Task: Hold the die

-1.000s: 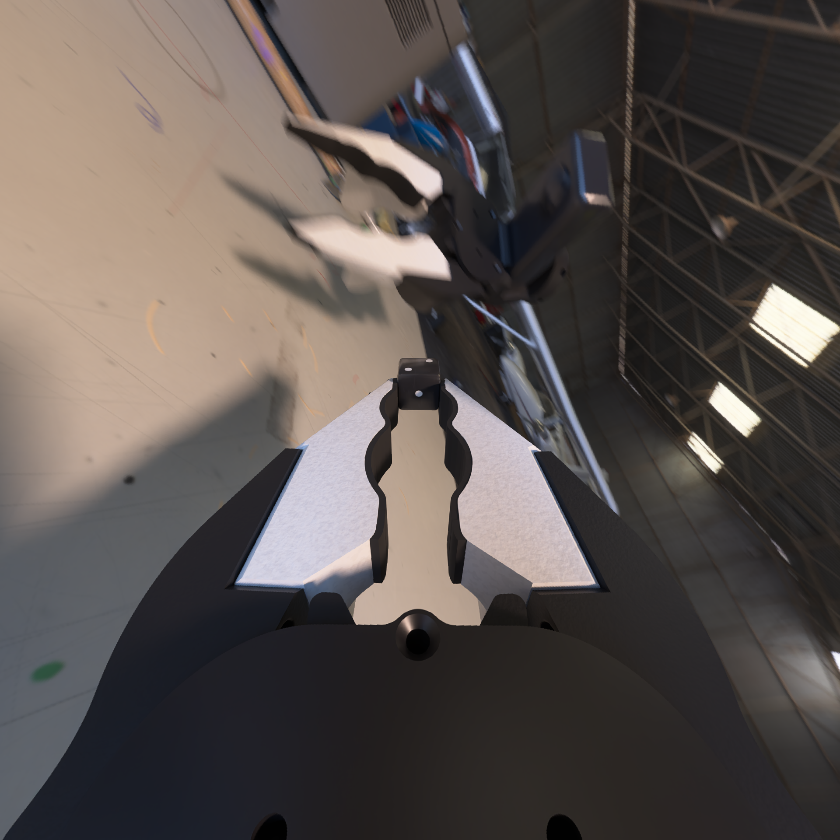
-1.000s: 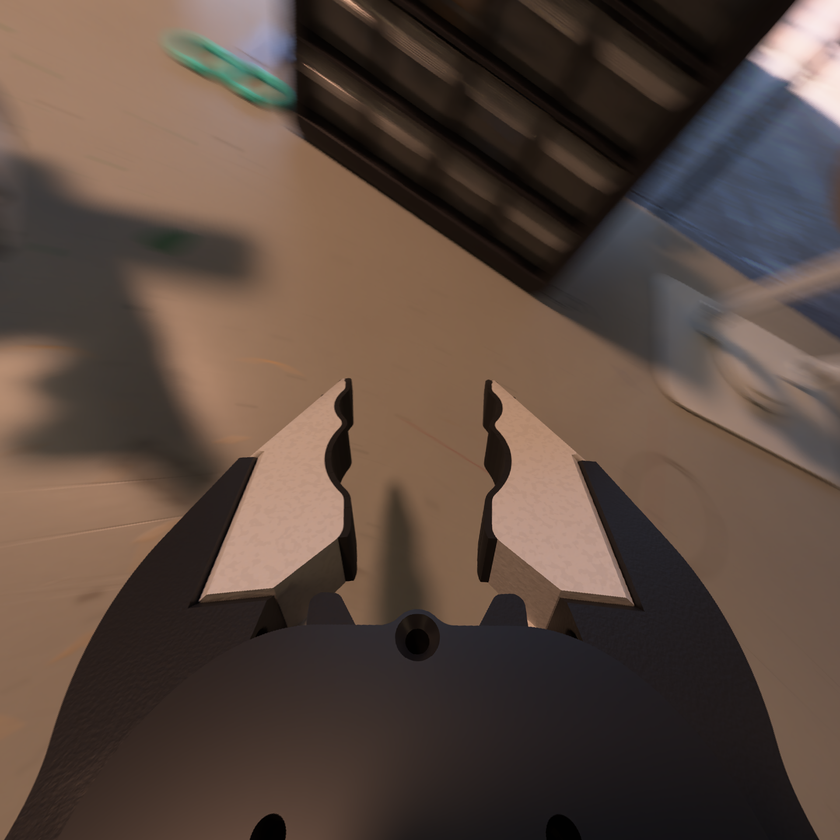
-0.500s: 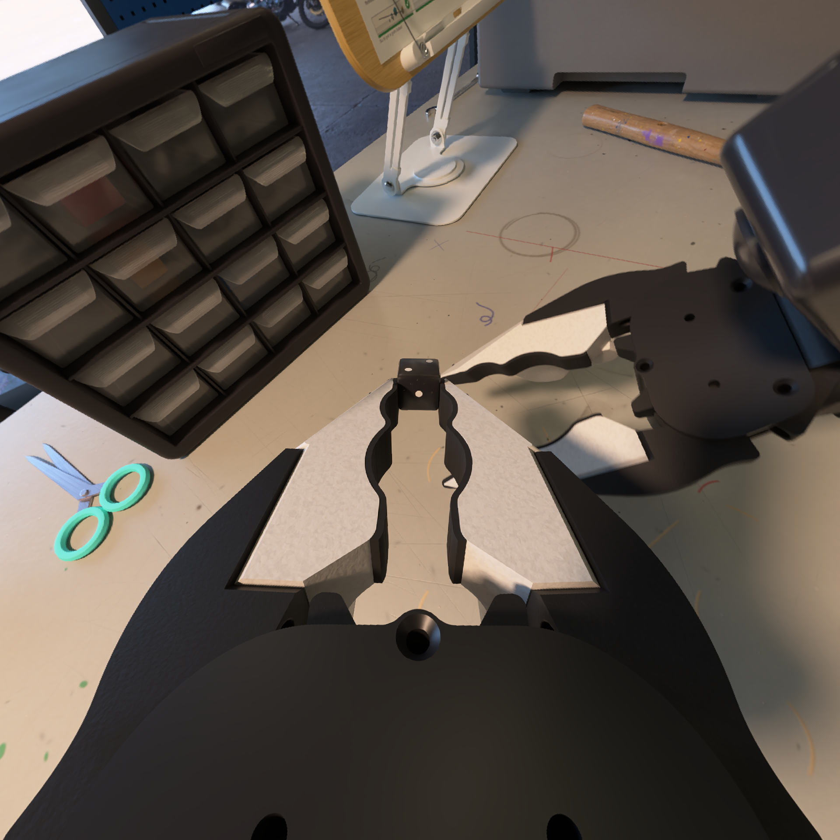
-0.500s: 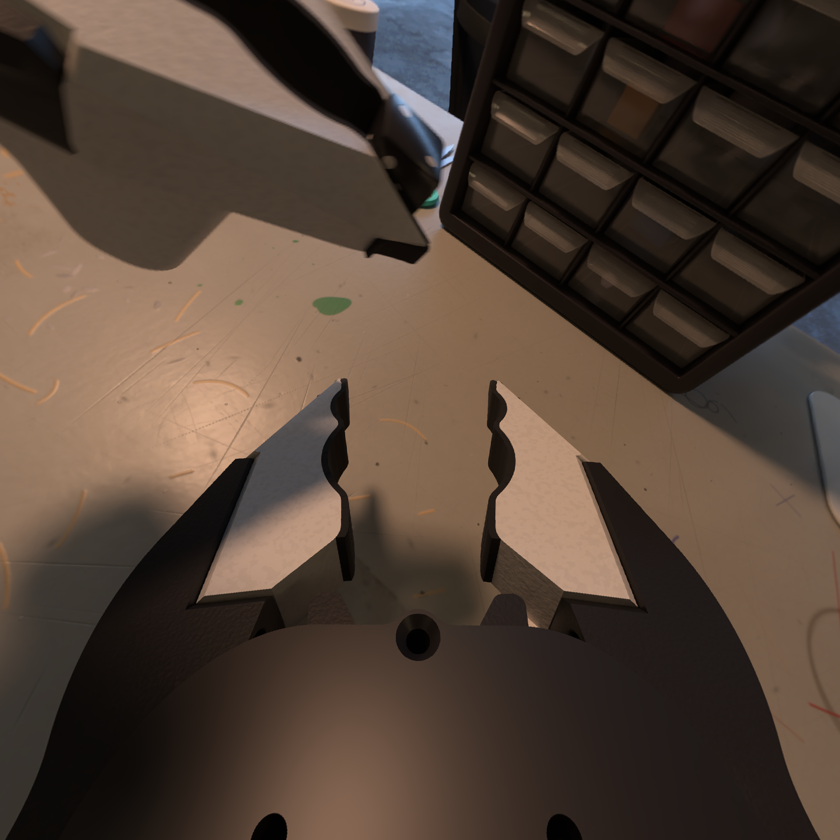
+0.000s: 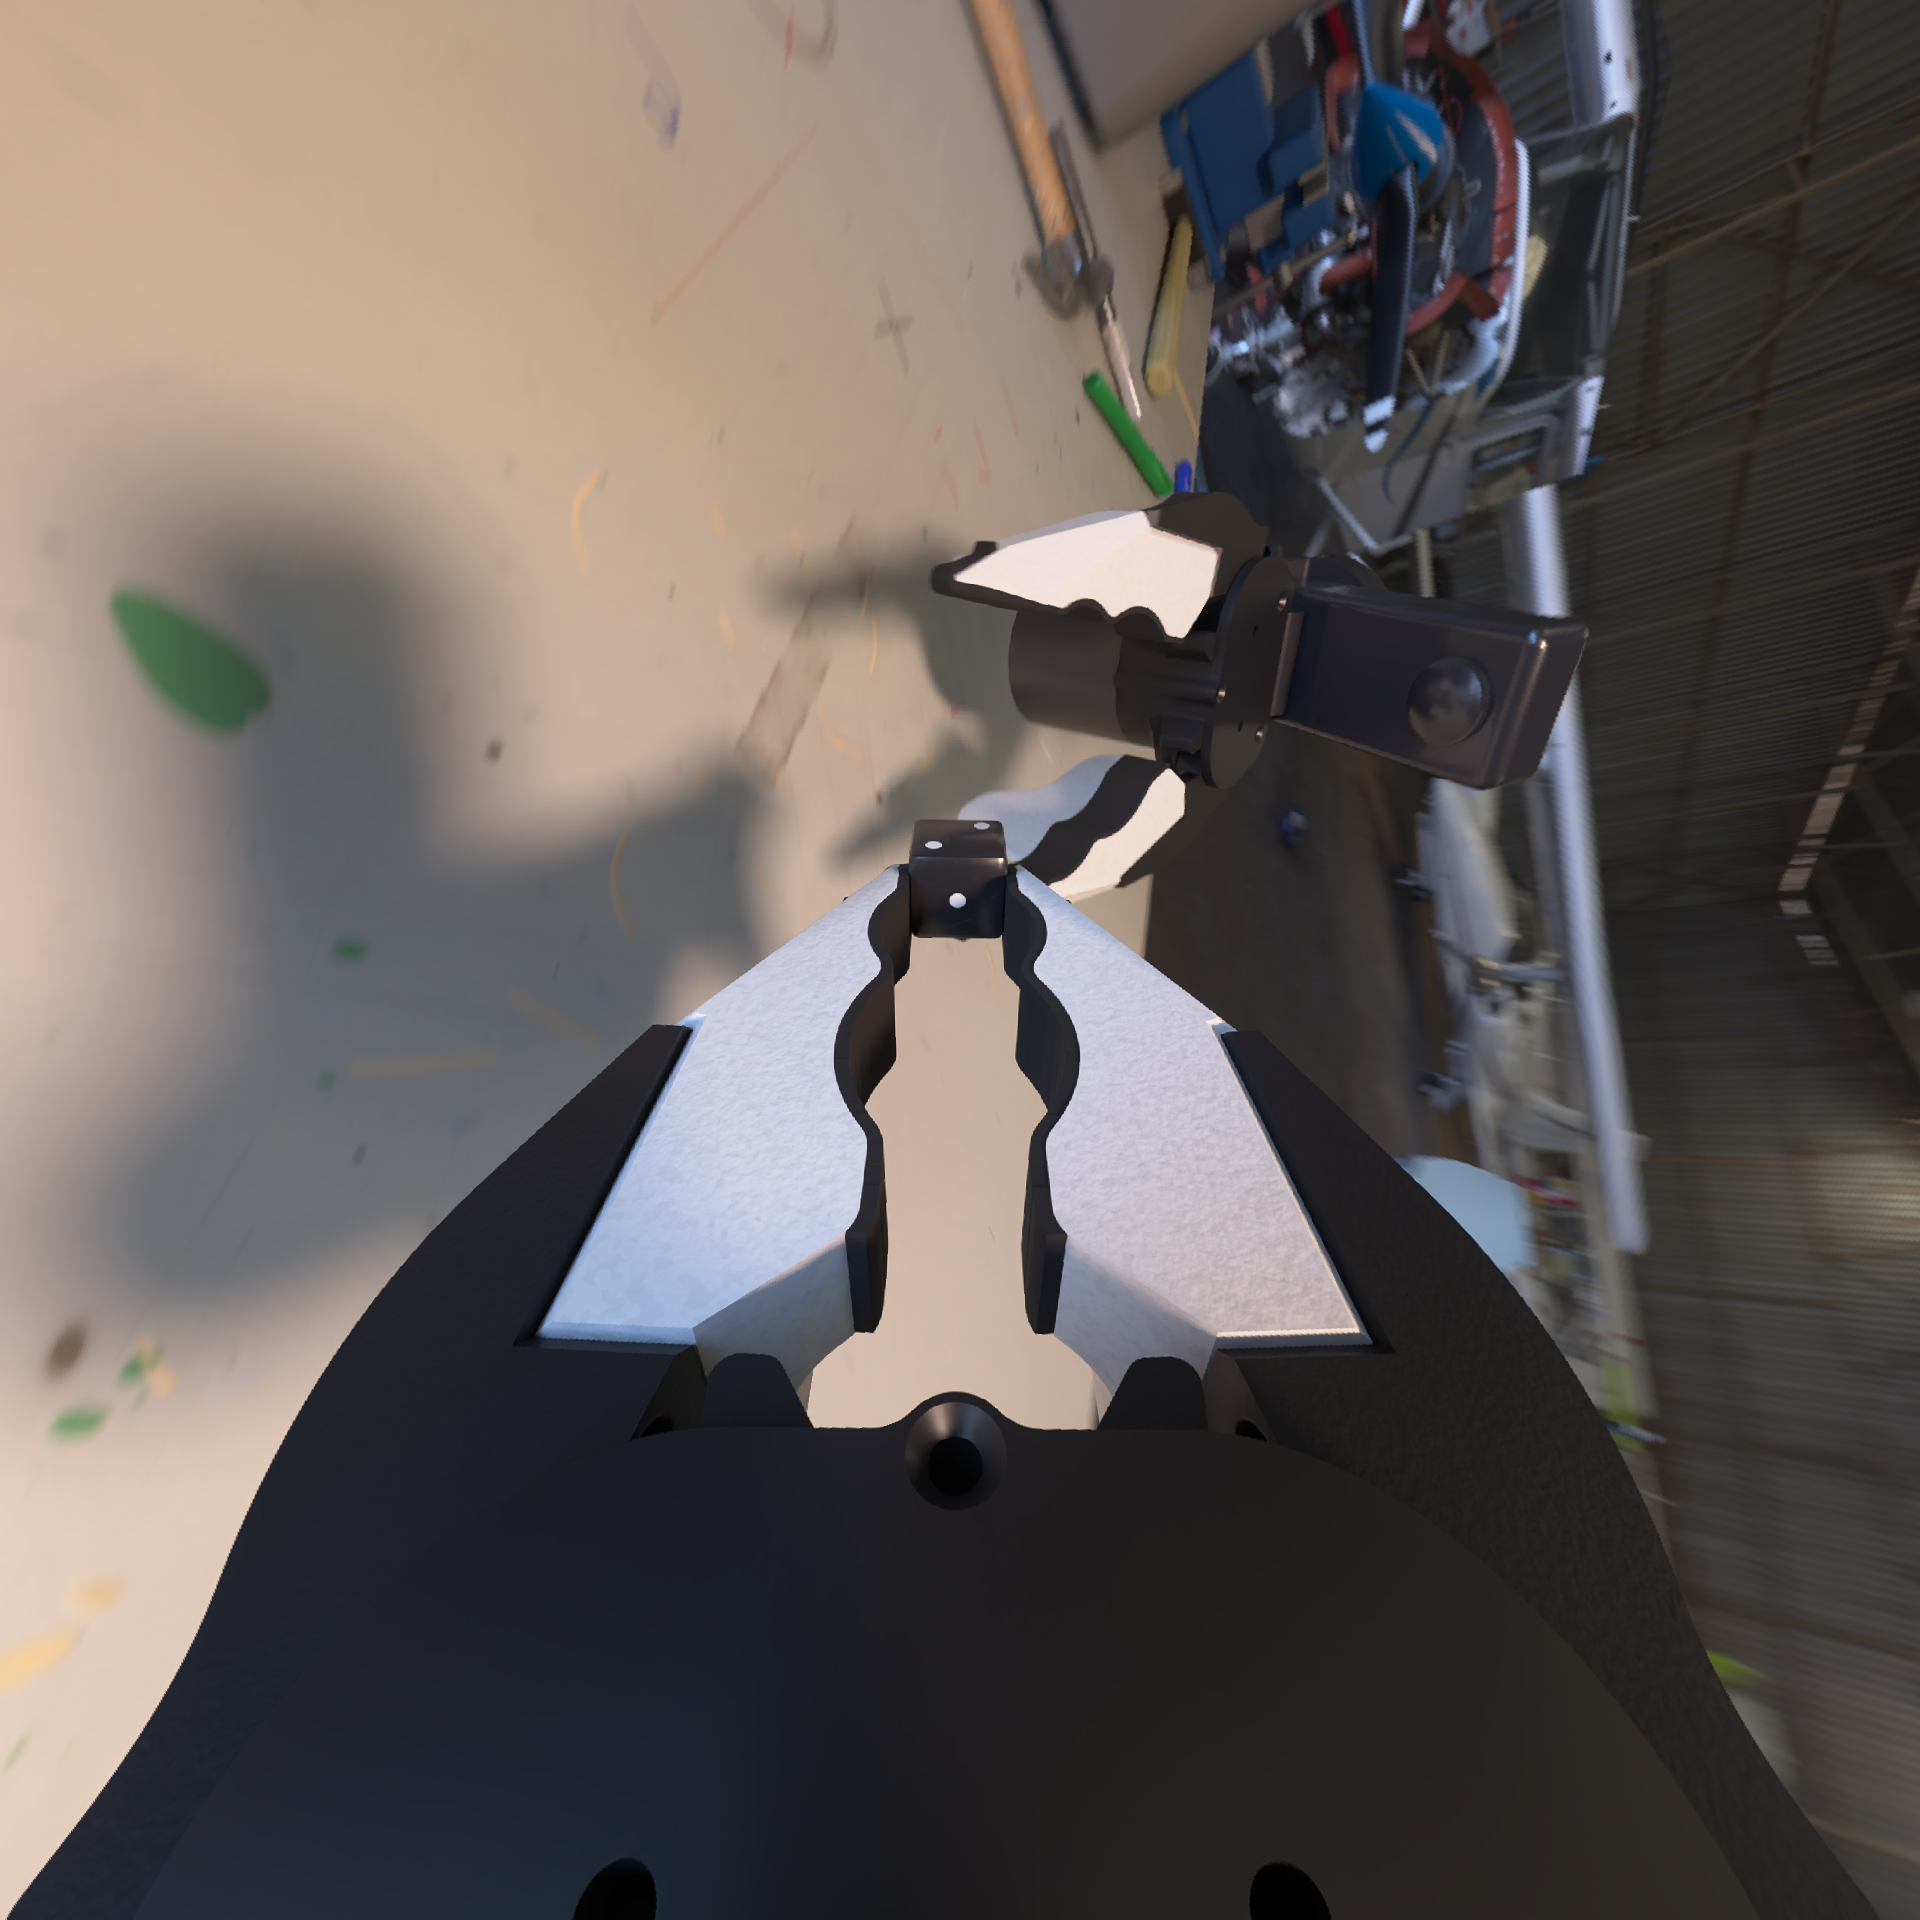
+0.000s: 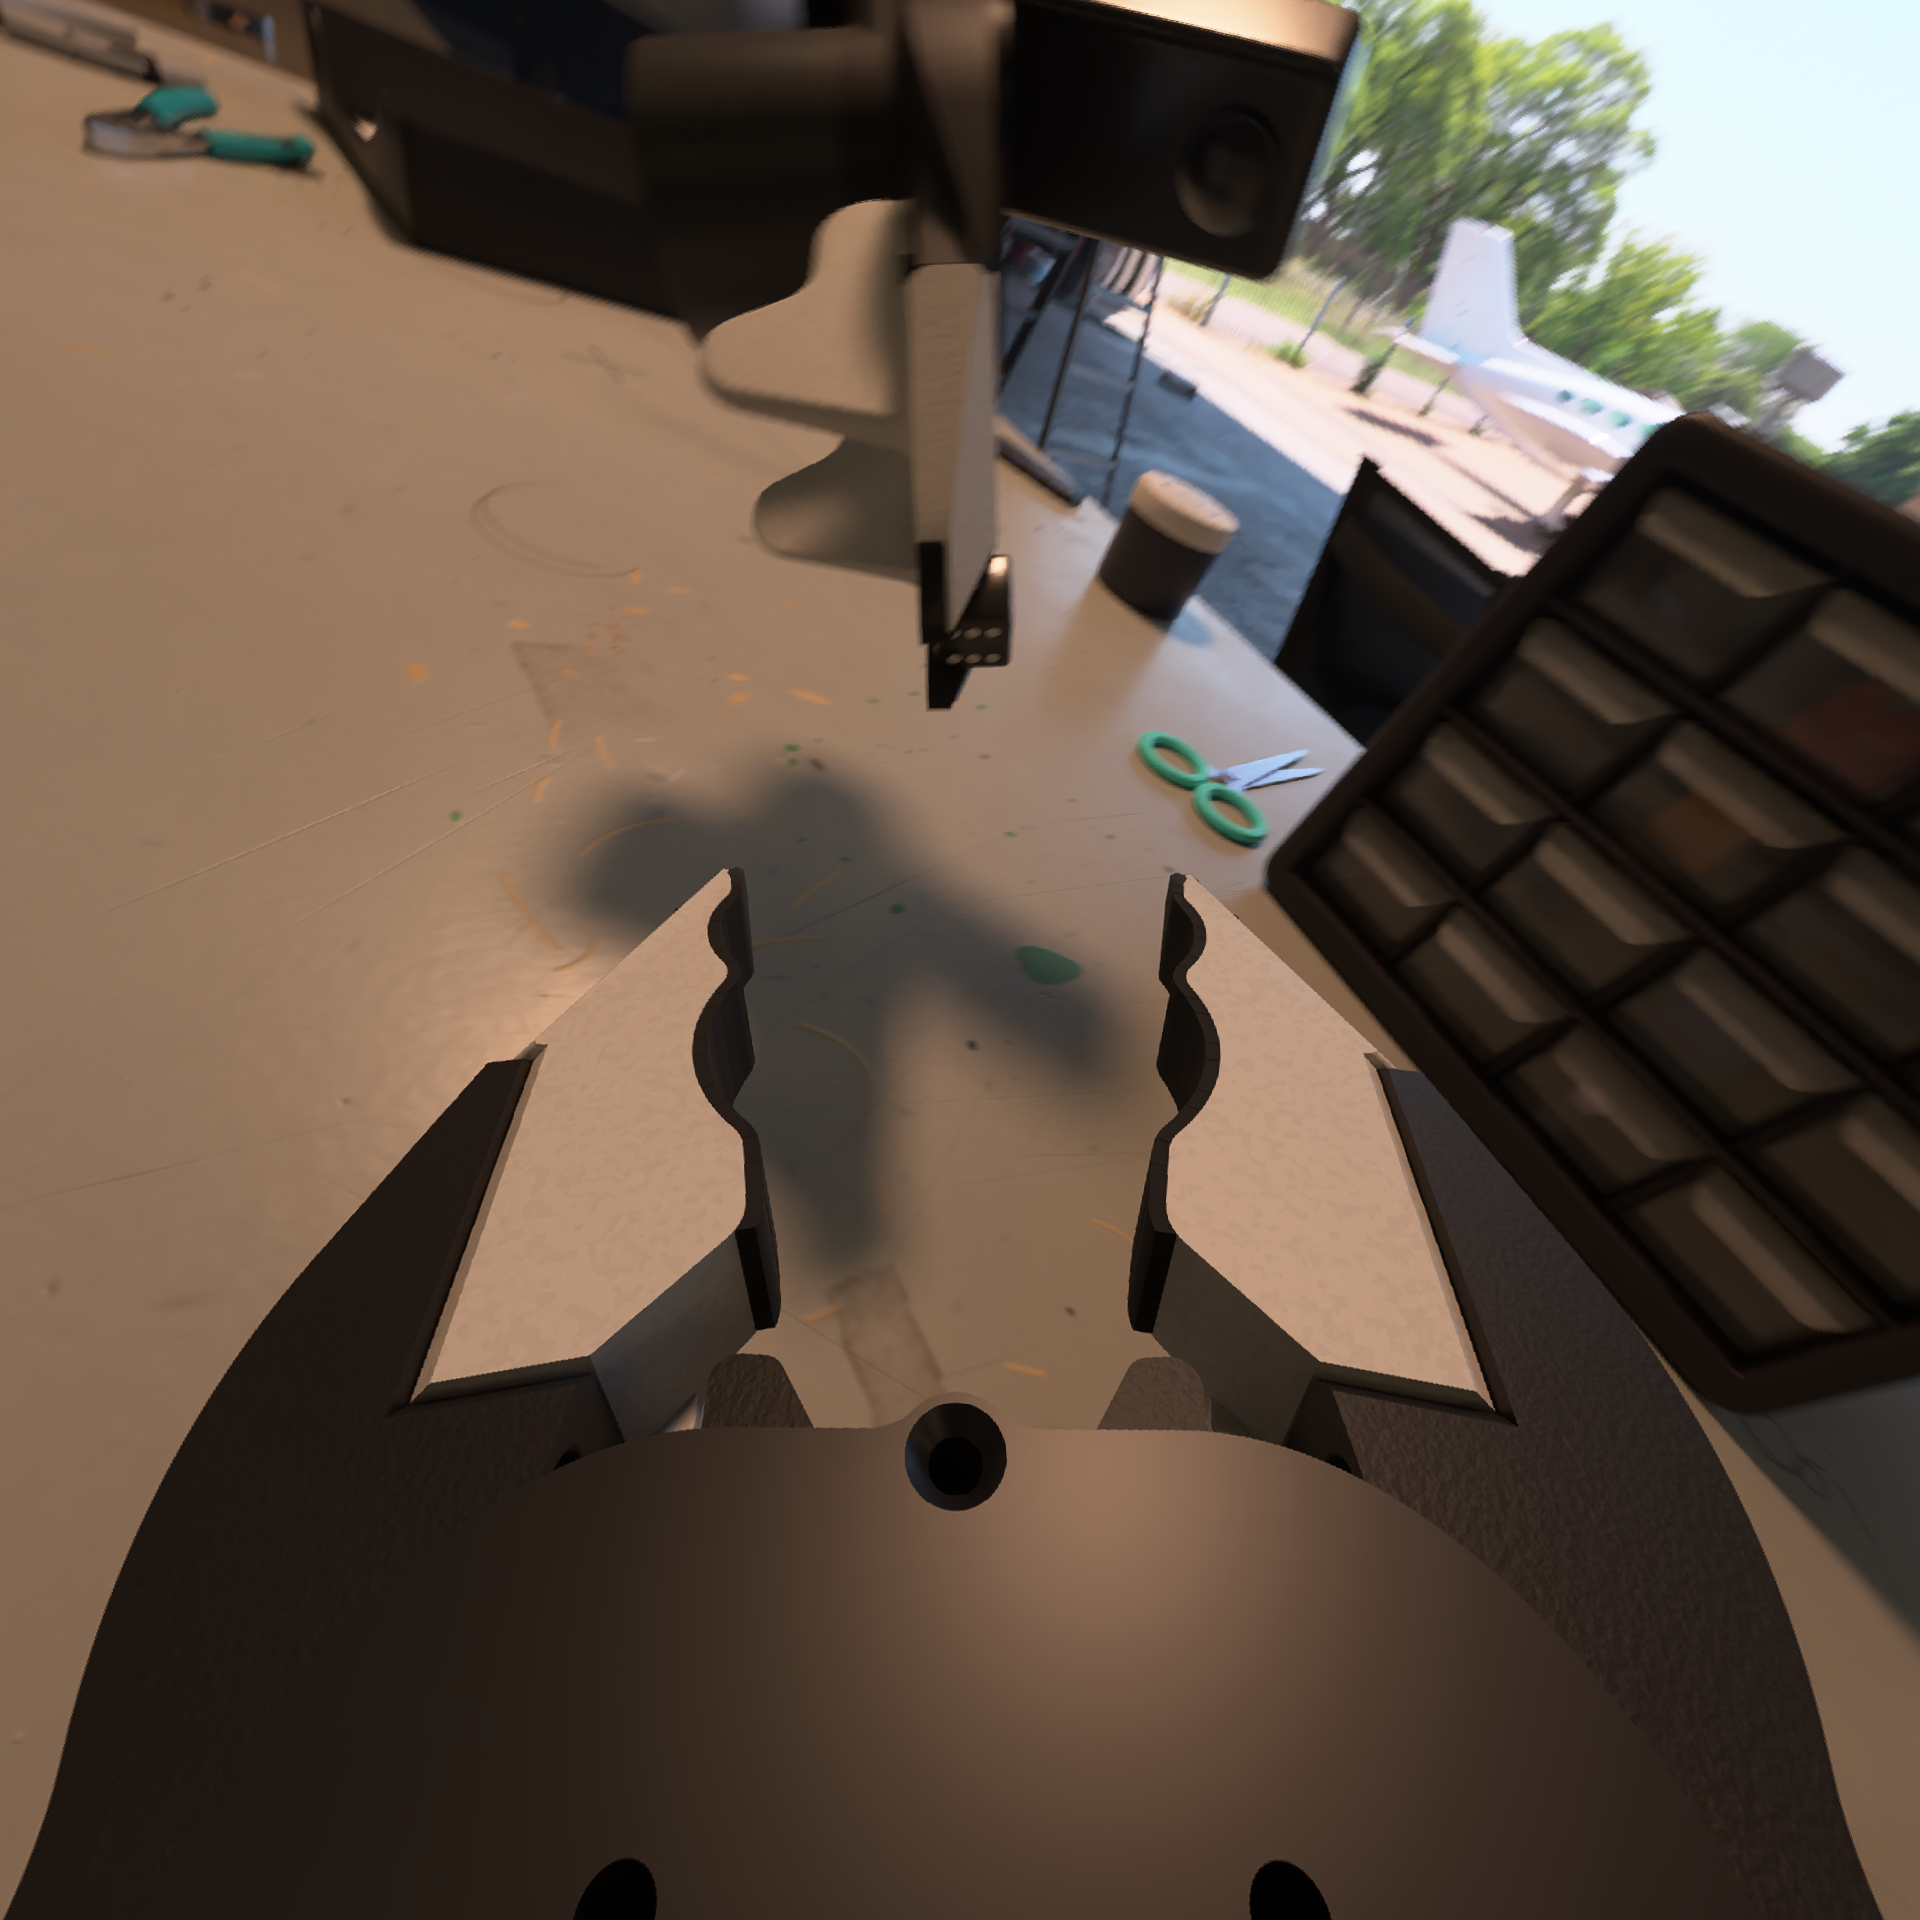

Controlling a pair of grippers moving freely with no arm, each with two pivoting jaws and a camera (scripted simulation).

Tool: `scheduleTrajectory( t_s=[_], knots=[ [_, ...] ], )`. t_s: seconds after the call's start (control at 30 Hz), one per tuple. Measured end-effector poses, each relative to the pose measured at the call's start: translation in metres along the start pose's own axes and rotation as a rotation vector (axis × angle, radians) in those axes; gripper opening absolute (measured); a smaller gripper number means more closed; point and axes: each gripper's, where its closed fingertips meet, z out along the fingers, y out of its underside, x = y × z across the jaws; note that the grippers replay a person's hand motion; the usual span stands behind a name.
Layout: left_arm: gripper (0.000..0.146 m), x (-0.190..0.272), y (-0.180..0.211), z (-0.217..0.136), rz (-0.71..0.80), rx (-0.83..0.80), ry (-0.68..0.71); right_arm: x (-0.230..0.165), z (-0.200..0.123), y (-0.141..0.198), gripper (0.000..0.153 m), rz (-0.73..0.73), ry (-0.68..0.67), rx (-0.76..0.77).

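A small black die (image 5: 958, 879) with white dots is pinched between the fingertips of my left gripper (image 5: 958, 894), held in the air above the beige table (image 5: 416, 312). In the right wrist view the left gripper (image 6: 961, 634) hangs from above with the die (image 6: 982, 634) at its tip. My right gripper (image 6: 954, 894) is open and empty, low over the table, its jaws wide apart, below and short of the die. It also shows in the left wrist view (image 5: 1060, 717), just beyond the die, open.
A dark drawer cabinet (image 6: 1662, 987) stands at the right. Green-handled scissors (image 6: 1210, 784) lie near it. A dark cup (image 6: 1169, 545) stands at the table's far edge. Teal-handled pliers (image 6: 197, 130) lie far left. A wooden stick (image 5: 1029, 114) and green marker (image 5: 1127, 431) lie farther off.
My left gripper has rolled and swung, still gripping the die. My right gripper has turned toward the die, and its jaws stand wider apart than before.
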Motion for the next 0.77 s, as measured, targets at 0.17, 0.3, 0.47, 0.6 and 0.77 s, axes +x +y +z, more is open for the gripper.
scheduleTrajectory(
  t_s=[0.17, 0.3, 0.47, 0.6, 0.77],
  knots=[
    [0.016, -0.030, 0.023, -0.028, -0.281, -0.237, 0.117, -0.024, 0.018, 0.009, 0.080, -0.021, -0.093, -0.058],
    [0.016, -0.038, 0.031, -0.030, -0.429, -0.335, 0.198, -0.023, 0.017, 0.018, 0.080, -0.001, -0.102, -0.085],
    [0.016, -0.049, 0.034, -0.018, -0.476, -0.378, 0.212, -0.026, 0.028, 0.023, 0.079, 0.044, -0.138, -0.085],
    [0.016, -0.057, 0.039, -0.011, -0.470, -0.408, 0.203, -0.020, 0.051, 0.018, 0.068, -0.027, -0.087, -0.086],
    [0.016, -0.061, 0.047, -0.005, -0.443, -0.423, 0.202, -0.040, 0.069, 0.020, 0.057, -0.035, -0.203, -0.121]
  ],
)
